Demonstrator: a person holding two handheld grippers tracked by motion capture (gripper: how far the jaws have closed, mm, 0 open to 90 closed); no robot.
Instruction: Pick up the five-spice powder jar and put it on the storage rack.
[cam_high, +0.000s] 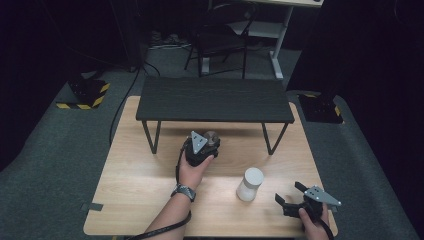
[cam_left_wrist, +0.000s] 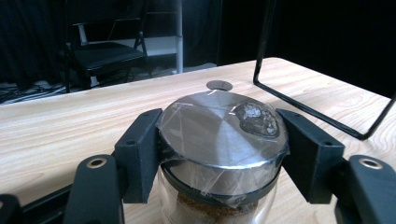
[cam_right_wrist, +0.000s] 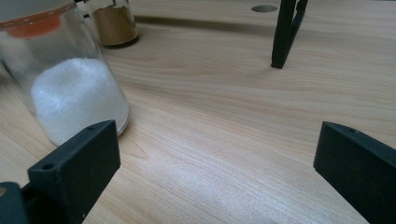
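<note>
A glass jar of brown powder with a shiny metal lid (cam_left_wrist: 219, 128) sits between the jaws of my left gripper (cam_left_wrist: 219, 154), whose pads press on the lid's sides. From above, that left gripper (cam_high: 200, 145) and the jar (cam_high: 211, 136) are near the table's middle, just in front of the black shelf. A second glass jar holding white grains (cam_high: 249, 184) stands to the right; in the right gripper view this white jar (cam_right_wrist: 70, 88) is beside the left jaw. My right gripper (cam_high: 291, 194) rests open near the table's front right corner, nothing between its fingers.
A low black shelf (cam_high: 215, 100) on thin metal legs (cam_right_wrist: 282, 35) stands across the far half of the wooden table (cam_high: 130, 185). A round hole (cam_left_wrist: 219, 85) is set in the tabletop. A chair (cam_high: 220, 35) and a desk frame stand beyond the table on the grey floor.
</note>
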